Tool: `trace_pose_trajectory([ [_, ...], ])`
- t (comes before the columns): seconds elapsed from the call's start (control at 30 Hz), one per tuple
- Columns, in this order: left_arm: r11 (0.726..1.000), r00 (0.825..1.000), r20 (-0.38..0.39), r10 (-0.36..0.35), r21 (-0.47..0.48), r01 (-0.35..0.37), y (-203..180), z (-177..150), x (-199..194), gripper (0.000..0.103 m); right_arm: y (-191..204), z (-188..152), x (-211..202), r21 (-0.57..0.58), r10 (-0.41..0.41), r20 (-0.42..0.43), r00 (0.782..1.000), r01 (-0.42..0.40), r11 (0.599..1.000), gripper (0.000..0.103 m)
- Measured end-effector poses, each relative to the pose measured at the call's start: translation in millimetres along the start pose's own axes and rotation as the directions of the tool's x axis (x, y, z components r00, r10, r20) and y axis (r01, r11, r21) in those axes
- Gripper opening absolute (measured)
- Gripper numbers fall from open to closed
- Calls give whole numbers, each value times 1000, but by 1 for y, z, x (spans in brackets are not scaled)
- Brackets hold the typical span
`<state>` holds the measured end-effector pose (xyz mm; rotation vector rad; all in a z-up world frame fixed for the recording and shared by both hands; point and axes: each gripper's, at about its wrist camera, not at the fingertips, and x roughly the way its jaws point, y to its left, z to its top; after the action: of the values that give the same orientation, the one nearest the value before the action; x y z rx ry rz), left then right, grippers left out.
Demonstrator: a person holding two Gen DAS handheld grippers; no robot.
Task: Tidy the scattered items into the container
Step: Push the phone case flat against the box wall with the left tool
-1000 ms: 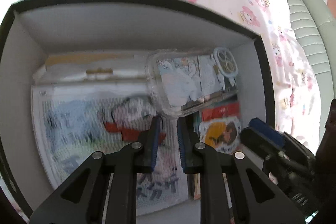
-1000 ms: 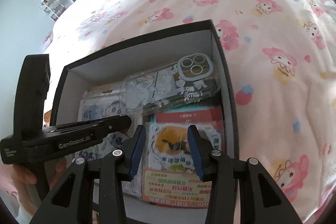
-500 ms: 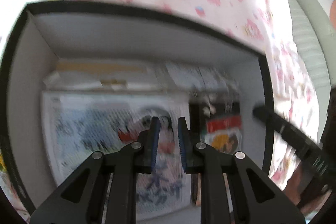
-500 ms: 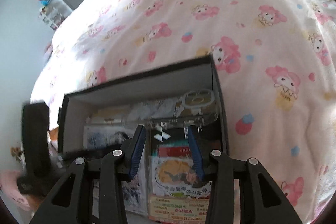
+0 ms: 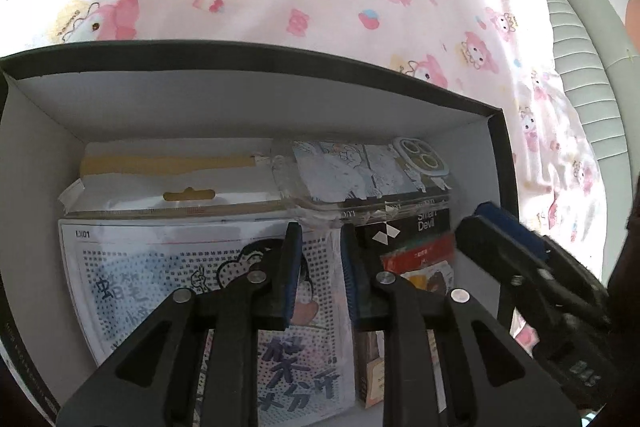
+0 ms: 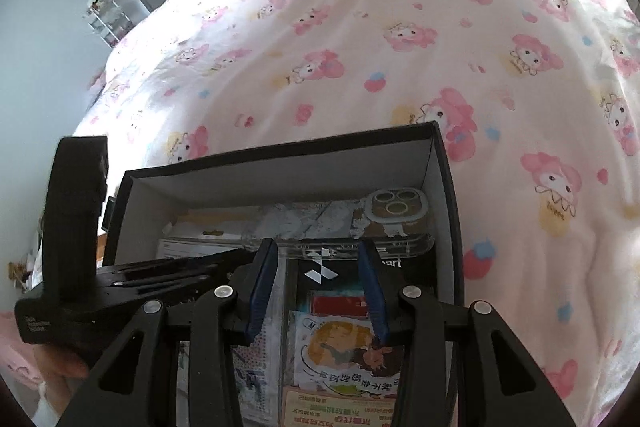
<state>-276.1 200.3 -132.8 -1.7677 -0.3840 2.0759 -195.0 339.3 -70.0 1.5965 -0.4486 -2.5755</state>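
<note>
A black box (image 5: 280, 55) with white inner walls stands on the bed, also seen in the right wrist view (image 6: 280, 155). Inside lie a clear cartoon phone case (image 5: 360, 171) along the far wall, a bead-pattern sheet (image 5: 160, 287), a black carton (image 5: 400, 231) and a sticker pack (image 6: 344, 347). My left gripper (image 5: 320, 231) hovers over the sheet; its jaws are opening, a narrow gap with nothing between them. My right gripper (image 6: 318, 245) is open over the black carton (image 6: 332, 275), holding nothing. The phone case (image 6: 396, 211) lies just beyond its tips.
A pink cartoon-print bedsheet (image 6: 400, 47) surrounds the box. A grey padded headboard (image 5: 580, 67) is at the right. A wardrobe and a small shelf (image 6: 104, 11) stand far left. A white hang-tab package (image 5: 180, 195) lies behind the sheet. A hand (image 6: 56, 367) grips the left tool.
The phone case has gone from lying slanted over the other items to lying along the far wall. Both grippers have drawn back from it, and the box sits lower in both views.
</note>
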Motion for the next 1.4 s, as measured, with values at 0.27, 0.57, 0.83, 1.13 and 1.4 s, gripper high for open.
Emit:
trace_pose_trajectory([
  [0.27,1000,995,98,-10,2,9,-7,-4,-17,19,-7,-5,12,1,-128,-36,991,128,992,37],
  [0.57,999,997,61,44,-1,-44,-12,15,8,19,-1,4,27,-64,-163,-39,986,161,985,37],
  [0.83,1000,999,35,28,-8,-28,-6,9,8,27,13,-4,36,-182,-247,-55,967,234,955,38],
  [1.13,1000,999,31,8,-10,-7,-3,5,7,28,15,0,17,-164,-170,22,985,172,971,38],
  [1.4,1000,1000,28,0,-3,0,-3,5,7,27,22,-3,31,-202,-168,-4,986,163,966,38],
])
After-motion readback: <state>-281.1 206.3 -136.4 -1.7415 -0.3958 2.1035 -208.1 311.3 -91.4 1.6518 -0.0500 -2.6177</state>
